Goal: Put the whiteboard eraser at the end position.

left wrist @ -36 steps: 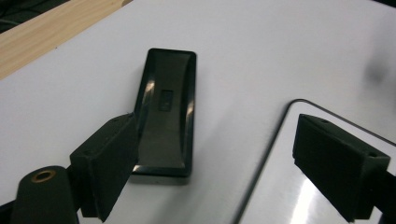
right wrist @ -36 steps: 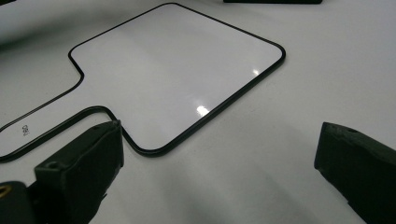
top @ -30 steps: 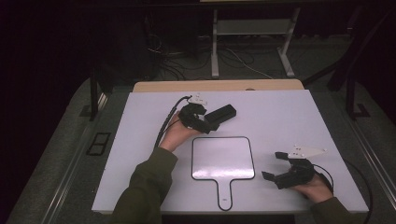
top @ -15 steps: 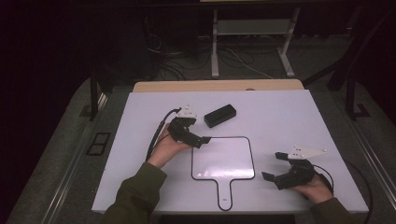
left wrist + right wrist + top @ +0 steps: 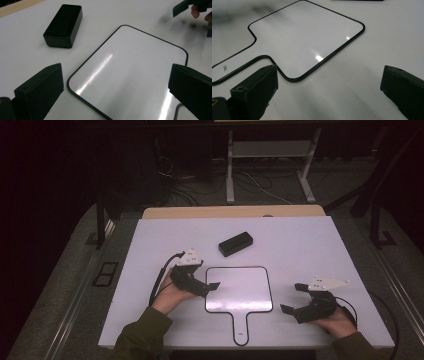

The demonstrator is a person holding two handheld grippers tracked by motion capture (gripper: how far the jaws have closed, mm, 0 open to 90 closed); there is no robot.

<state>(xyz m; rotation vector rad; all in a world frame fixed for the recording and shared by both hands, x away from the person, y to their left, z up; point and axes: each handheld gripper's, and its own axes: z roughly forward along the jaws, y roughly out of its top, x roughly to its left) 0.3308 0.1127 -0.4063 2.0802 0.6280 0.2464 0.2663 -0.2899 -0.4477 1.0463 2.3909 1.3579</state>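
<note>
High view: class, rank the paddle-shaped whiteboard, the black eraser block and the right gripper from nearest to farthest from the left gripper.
1. Whiteboard: lies right beside the left gripper, at its tips.
2. Black eraser block: farther up the table, behind the board.
3. Right gripper: across the board, near the table's right edge.

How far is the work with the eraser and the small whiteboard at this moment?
Done: the eraser lies alone on the table, beyond the whiteboard, whose face looks clean. In hand: nothing; the left hand-held gripper is open at the board's left edge, the right hand-held gripper open beside it. Left: unclear.
</note>
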